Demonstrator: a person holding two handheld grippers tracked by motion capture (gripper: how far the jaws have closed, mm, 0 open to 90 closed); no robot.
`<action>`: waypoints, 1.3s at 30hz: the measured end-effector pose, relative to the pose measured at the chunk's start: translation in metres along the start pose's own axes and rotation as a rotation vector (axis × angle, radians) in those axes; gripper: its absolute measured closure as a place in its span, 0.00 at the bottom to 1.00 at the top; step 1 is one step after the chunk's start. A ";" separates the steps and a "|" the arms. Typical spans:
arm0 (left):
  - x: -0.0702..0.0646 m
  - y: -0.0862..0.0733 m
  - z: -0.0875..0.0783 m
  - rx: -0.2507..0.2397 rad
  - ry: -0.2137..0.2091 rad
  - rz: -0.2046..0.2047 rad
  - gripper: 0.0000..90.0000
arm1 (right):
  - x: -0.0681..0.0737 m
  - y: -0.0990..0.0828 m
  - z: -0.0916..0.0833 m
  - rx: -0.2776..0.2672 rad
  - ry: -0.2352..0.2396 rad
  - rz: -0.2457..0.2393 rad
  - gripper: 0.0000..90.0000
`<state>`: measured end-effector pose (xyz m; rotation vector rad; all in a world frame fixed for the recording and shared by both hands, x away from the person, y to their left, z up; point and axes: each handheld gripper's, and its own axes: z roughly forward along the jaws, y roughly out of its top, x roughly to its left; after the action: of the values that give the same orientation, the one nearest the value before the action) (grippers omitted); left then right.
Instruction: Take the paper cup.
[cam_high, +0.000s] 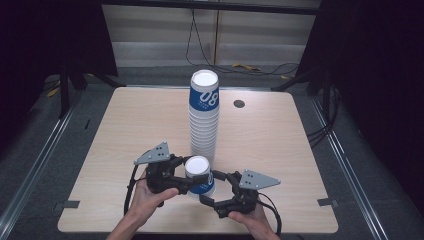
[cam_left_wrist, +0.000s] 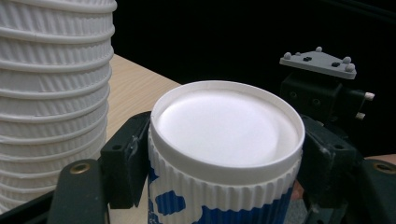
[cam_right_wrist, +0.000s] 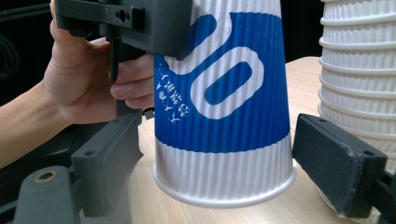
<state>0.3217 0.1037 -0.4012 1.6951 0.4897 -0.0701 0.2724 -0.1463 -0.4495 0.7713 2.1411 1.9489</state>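
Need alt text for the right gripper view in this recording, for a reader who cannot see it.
An upside-down blue and white ribbed paper cup stands rim-down on the wooden table, between the right gripper's two black jaws, which stand open on either side without touching it. The left gripper, held by a hand, clamps the cup higher up; a stack of white cups rises at right.

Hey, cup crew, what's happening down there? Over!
Left tool shut on upside-down paper cup near its base. Right tool open around the cup's rim, jaws apart from it. Tall cup stack close behind.

High view overhead, facing forward; gripper views close, sharing cup (cam_left_wrist: 224, 154)
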 end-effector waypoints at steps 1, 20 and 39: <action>0.000 0.000 0.000 0.001 0.001 -0.002 0.31 | 0.000 -0.001 0.001 0.000 -0.001 0.000 0.17; -0.004 0.000 0.005 0.014 -0.022 -0.005 0.31 | -0.004 -0.008 0.005 0.001 0.013 0.017 0.18; 0.000 -0.003 0.006 0.048 -0.017 -0.015 0.18 | -0.004 -0.006 0.008 0.082 0.028 0.000 0.21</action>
<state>0.3217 0.0987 -0.4053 1.7365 0.4917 -0.1074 0.2776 -0.1415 -0.4573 0.7618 2.2489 1.8935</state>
